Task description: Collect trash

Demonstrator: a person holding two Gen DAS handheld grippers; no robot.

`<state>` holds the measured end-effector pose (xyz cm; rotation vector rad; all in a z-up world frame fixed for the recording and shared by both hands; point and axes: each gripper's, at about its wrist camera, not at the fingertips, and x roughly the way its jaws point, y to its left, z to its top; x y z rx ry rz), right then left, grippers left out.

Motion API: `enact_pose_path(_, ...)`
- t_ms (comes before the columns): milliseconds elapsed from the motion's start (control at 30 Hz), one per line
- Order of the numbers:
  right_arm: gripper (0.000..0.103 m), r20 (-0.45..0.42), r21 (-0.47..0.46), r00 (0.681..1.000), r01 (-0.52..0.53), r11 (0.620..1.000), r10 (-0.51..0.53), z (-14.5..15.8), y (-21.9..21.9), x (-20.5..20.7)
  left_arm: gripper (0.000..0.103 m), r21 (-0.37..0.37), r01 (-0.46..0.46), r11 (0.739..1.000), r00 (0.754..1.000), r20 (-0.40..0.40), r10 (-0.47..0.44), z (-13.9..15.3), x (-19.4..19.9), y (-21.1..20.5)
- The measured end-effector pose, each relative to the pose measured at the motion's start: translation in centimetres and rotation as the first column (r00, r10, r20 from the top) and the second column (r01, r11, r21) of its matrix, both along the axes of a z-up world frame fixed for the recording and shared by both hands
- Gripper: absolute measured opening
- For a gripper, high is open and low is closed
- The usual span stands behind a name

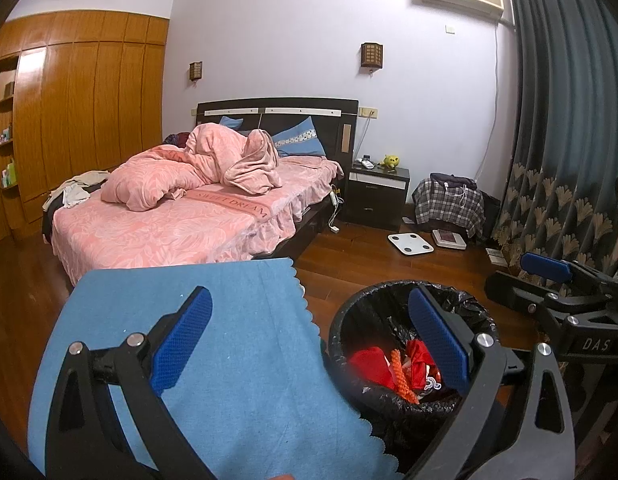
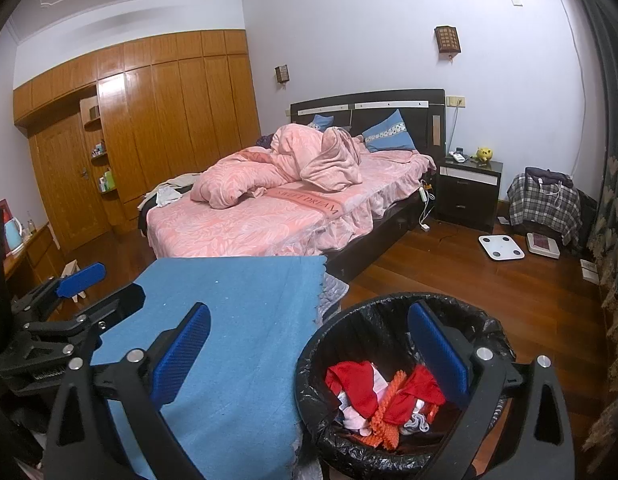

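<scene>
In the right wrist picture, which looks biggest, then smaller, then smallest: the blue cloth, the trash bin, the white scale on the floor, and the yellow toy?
1. blue cloth
2. trash bin
3. white scale
4. yellow toy

Cloth and bin sit nearest the camera, so they look extra big.

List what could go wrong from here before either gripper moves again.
1. The trash bin sits close beside the blue cloth, so a sweep by the right gripper may knock its rim or snag the black liner.
2. Both grippers are open and empty; the left gripper hangs close to the right, so they might collide.
3. Red scraps lie loose inside and could spill if the bin tips.
</scene>
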<state>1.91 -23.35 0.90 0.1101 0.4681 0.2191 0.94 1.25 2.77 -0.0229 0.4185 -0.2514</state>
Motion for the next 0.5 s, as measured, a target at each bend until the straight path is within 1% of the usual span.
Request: enact_pose_path(500, 0.097, -0.001, 0.001, 1.0, 0.0, 1.0, 0.0, 0.03, -0.12, 0.03, 0.096, 0.002, 0.001, 1.0, 1.0, -0.001, -0.001, 0.21, 0.04, -0.1)
